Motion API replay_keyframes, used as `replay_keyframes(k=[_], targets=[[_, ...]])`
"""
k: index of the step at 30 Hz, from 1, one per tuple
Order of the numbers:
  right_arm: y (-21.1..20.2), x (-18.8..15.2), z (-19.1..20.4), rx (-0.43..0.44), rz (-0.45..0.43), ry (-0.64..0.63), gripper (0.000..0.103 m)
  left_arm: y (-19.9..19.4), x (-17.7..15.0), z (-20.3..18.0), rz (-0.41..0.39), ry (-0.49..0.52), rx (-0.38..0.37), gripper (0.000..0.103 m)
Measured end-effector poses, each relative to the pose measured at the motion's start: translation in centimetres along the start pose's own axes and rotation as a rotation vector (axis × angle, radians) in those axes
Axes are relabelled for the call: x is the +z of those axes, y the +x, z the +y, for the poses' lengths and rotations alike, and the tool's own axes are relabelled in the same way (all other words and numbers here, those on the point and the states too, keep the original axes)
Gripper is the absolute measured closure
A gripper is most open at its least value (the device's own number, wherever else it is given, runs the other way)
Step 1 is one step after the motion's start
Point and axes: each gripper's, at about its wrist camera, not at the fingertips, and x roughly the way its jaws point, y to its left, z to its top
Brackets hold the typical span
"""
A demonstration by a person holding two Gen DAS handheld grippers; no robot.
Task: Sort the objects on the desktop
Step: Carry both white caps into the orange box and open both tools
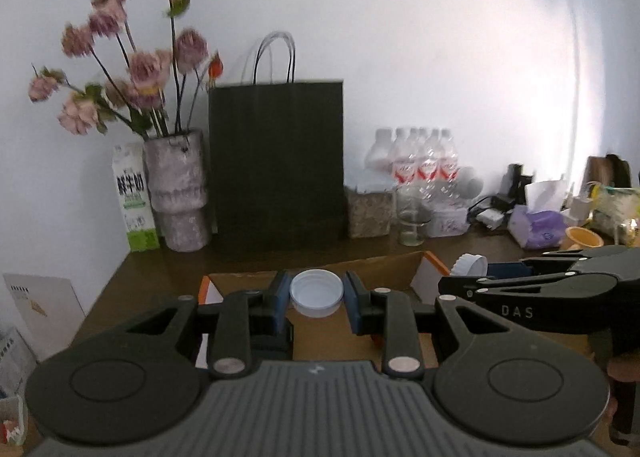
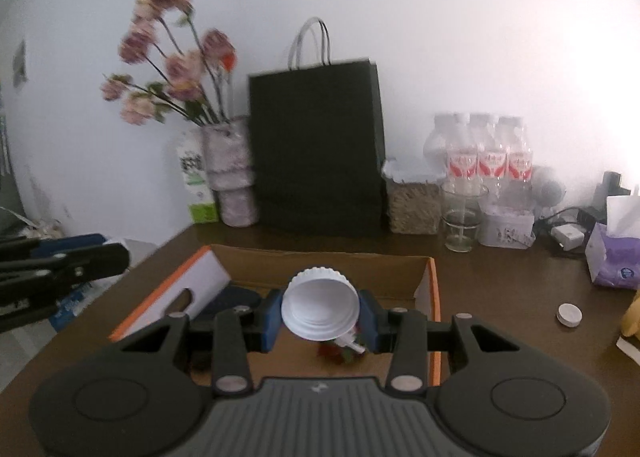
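a small round white plastic lid (image 1: 316, 293) is sitting between the blue pads of the left hand-held gripper (image 1: 316, 299), which is clamping it at its sides; its hollow side is facing up and its flat disc is lying about level, with no long axis to speak of. a larger round white ribbed plastic cap (image 2: 319, 307) is being pinched the same way by the right hand-held gripper (image 2: 320, 317), narrowly parted around it, but this one is tilting so that its open hollow is facing back toward the camera and upward. both are hanging above an open brown cardboard box with orange edges (image 2: 332, 261) on the dark brown wooden desk (image 2: 500, 289).

the left wrist view is showing the right hand-held gripper from the side with the ribbed cap at its tip (image 1: 472, 266), and an orange cup (image 1: 584, 238) by the purple tissue pack (image 1: 538, 226). only the right wrist view is showing a small round white puck (image 2: 569, 314) lying on the desk, and something red and white on the box floor (image 2: 344, 349), too blurred to tell. a black paper bag (image 2: 316, 145) and a grey vase of pink flowers (image 1: 178, 193) are standing at the wall.
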Motion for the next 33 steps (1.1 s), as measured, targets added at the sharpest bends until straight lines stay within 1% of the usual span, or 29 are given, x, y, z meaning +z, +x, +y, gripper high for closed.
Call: replay_keyframes(k=[5,8,10,13,16,19,21,23,25,28,30,32,33], targets=[[5.4,1.9,-1.4,-0.039,0.095,0.011,0.064,6.6,1.2,0.8,0.117,-0.028,0.021,0.074],[8.5,2.8,-2.0,-0.063,0.150,0.012,0.064,10.0,1.3,0.8,0.139,-0.013,0.059,0.074],[10.7,3.0,-2.4,-0.082,0.197,0.005,0.064,11.9,1.2,0.5,0.171,0.003,0.081,0.074],[14.2,3.1,-3.1,-0.109,0.265,-0.001,0.064,15.2,1.3,0.6,0.238,0.000,0.079,0.074],[17.2,2.9,-3.5,-0.131,0.327,-0.010,0.064,18.3,1.1,1.0,0.324,-0.013,0.074,0.074],[19.1,2.4,-3.7,-0.140,0.381,-0.028,0.064,20.6,0.4,1.2,0.392,-0.017,0.069,0.074],[20.1,1.9,-3.6,-0.155,0.413,-0.048,0.064,21.5,-0.4,1.0,0.417,-0.004,0.069,0.074],[20.6,1.5,-3.7,-0.151,0.429,-0.058,0.064,22.3,-1.2,0.7,0.434,0.023,0.071,0.074],[20.9,1.1,-3.7,-0.159,0.434,-0.068,0.064,22.7,-1.6,0.8,0.448,0.029,0.061,0.074],[21.1,0.9,-3.4,-0.164,0.432,-0.082,0.064,23.1,-2.2,0.6,0.456,0.054,0.067,0.073],[21.0,0.9,-3.3,-0.162,0.431,-0.088,0.061,23.2,-2.4,0.5,0.461,0.065,0.072,0.073],[20.9,1.1,-3.3,-0.148,0.429,-0.085,0.054,23.0,-2.4,0.4,0.457,0.066,0.077,0.070],[20.7,1.1,-3.1,-0.137,0.424,-0.080,0.051,22.9,-2.3,0.3,0.451,0.073,0.079,0.064]])
